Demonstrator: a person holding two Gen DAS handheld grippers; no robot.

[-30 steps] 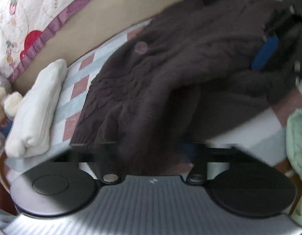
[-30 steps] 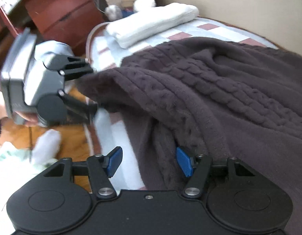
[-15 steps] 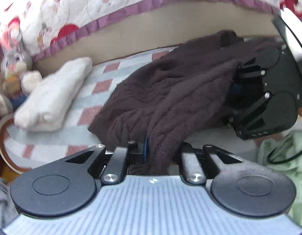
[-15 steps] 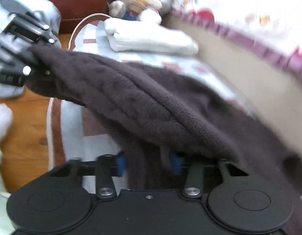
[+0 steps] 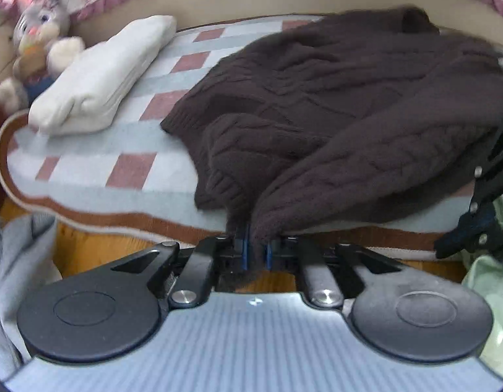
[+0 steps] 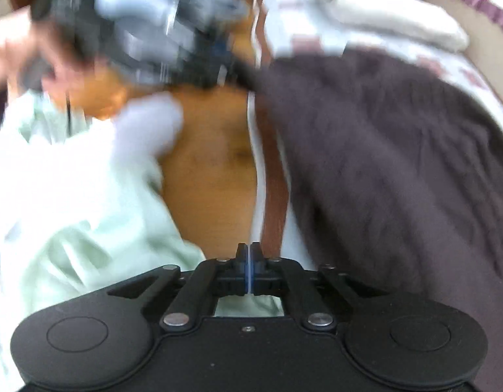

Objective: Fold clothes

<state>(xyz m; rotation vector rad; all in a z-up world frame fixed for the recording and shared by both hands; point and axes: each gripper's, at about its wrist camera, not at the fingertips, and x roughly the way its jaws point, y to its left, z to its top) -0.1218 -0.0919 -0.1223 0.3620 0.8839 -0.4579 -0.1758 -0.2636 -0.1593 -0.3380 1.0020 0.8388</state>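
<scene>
Grip: left gripper [image 5: 255, 254] clenched on sweater [image 5: 333, 104] edge at bed's [image 5: 88, 156] near rim | right gripper [image 6: 249, 261] pressed closed, nothing between fingers, off bed beside sweater | sweater: rumpled across bed, sleeve bunched | advice: keep left pinch firm, draw edge taut and flat, regrip right on opposite corner before folding

Right gripper [image 6: 249, 261] no longer grips the brown sweater [image 5: 333, 104]; jaws now closed on nothing, off the mat edge. Left gripper [image 5: 255, 254] has pulled its pinched sweater edge back past the mat's rim.
</scene>
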